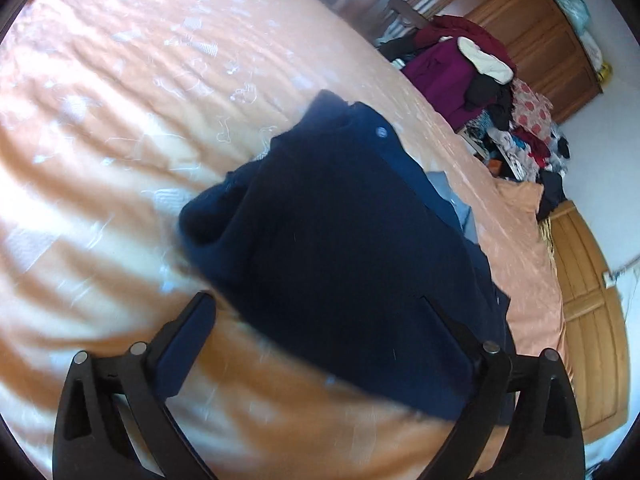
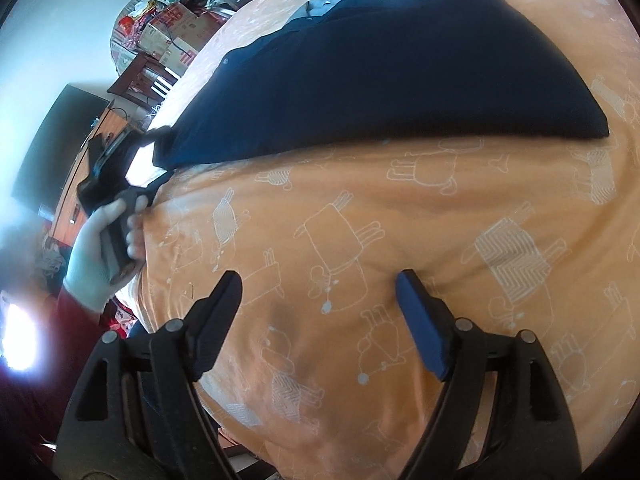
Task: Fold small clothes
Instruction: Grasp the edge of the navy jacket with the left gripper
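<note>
A navy buttoned garment (image 1: 340,240) lies folded on the orange bedspread (image 1: 120,120), with a grey-blue layer (image 1: 448,196) showing under its right edge. My left gripper (image 1: 314,300) is open and wide, its fingers either side of the garment's near edge; the right finger is hard to tell from the dark cloth. In the right wrist view the same garment (image 2: 400,80) lies at the top. There the left gripper (image 2: 158,160), held by a gloved hand (image 2: 96,256), sits at its left corner. My right gripper (image 2: 318,280) is open over bare bedspread (image 2: 400,220), apart from the garment.
A heap of clothes (image 1: 480,80) sits beyond the bed's far right side, before a wooden wardrobe (image 1: 540,40) and a wooden door (image 1: 592,320). In the right wrist view, cardboard boxes (image 2: 172,28), a chair (image 2: 148,76) and a dark screen (image 2: 56,140) stand past the bed's left edge.
</note>
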`<state>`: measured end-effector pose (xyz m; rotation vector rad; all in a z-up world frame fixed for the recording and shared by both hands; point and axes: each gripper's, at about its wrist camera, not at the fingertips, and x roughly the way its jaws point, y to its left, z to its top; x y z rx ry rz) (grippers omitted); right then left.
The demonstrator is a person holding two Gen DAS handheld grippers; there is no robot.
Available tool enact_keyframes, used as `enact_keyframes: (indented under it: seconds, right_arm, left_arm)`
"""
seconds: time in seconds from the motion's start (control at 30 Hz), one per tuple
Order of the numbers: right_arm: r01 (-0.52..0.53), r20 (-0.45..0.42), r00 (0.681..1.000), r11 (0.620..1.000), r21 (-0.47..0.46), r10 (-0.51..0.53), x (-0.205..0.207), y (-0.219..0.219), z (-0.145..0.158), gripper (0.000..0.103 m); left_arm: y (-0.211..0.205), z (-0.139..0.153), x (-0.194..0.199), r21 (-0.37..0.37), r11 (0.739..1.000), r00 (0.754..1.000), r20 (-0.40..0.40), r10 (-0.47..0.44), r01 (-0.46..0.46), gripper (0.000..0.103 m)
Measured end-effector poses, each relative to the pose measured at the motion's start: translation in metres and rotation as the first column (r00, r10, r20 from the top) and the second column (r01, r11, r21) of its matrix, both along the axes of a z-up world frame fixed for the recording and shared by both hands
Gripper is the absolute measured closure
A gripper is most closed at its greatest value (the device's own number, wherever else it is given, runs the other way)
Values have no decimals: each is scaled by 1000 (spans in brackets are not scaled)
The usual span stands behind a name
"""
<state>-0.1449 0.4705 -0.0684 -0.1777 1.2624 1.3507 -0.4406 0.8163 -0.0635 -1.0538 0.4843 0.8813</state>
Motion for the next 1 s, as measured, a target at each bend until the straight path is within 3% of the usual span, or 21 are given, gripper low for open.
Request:
enact_keyframes:
  seconds: [0.13, 0.2, 0.27, 0.33, 0.43, 0.57, 0.63, 0.7, 0.73, 0.8, 0.83, 0.93, 1.0]
  right_arm:
    - [8, -2, 1000, 1000, 7, -8, 1, 1, -2, 24]
    - [4, 5, 1000, 1000, 8, -4, 0, 1, -3, 23]
    - [-5, 17, 1000, 1000, 7, 5, -1, 3, -1, 22]
    - [-12, 22, 1000, 1000, 6, 12, -1, 5, -1, 22]
    - [-17, 24, 1000, 1000, 8, 17, -2, 8, -1, 19]
    - [-20, 43, 999, 1000, 9, 19, -6, 10, -1, 16]
    - [-23, 47, 999, 1000, 10, 22, -8, 10, 1, 16]
    - [-26, 49, 998, 1000, 13, 26, -10, 8, 5, 19]
    - [-32, 46, 998, 999, 16, 31, -10, 8, 9, 22]
    - [-32, -19, 999, 999, 35, 33, -6, 9, 20, 39]
    - [-23, -70, 997, 998, 63, 27, 0, 11, 29, 40]
    - [-27, -74, 996, 987, 160, 39, 18, 39, 72, 38]
    - [-71, -60, 994, 968, 242, 88, 30, 79, 109, 17]
  left_arm:
    - [10, 0, 4, 12, 998, 998, 11, 57, -57, 4]
    - [9, 0, 3, 34, 996, 997, 23, 77, -78, 25]
    - [12, -5, -6, 9, 993, 991, 61, 119, -119, 87]
    - [19, -17, -14, -44, 991, 980, 148, 134, -129, 88]
    - [22, -19, -10, -32, 993, 979, 162, 120, -117, 89]
    - [29, -22, -9, -23, 991, 964, 227, 137, -135, 60]
    - [34, -20, -2, -11, 992, 969, 214, 124, -124, 58]
    - [41, -19, 0, -19, 995, 969, 223, 103, -102, 68]
    - [42, -17, -3, -13, 995, 963, 253, 97, -97, 91]
    - [37, -5, -3, 49, 996, 961, 269, 59, -75, 94]
    - [31, 6, 2, 100, 993, 969, 246, 30, -56, 95]
    - [19, 29, 20, 204, 979, 984, 174, -44, 8, 95]
    - [11, 41, 27, 259, 965, 988, 136, -76, 38, 95]
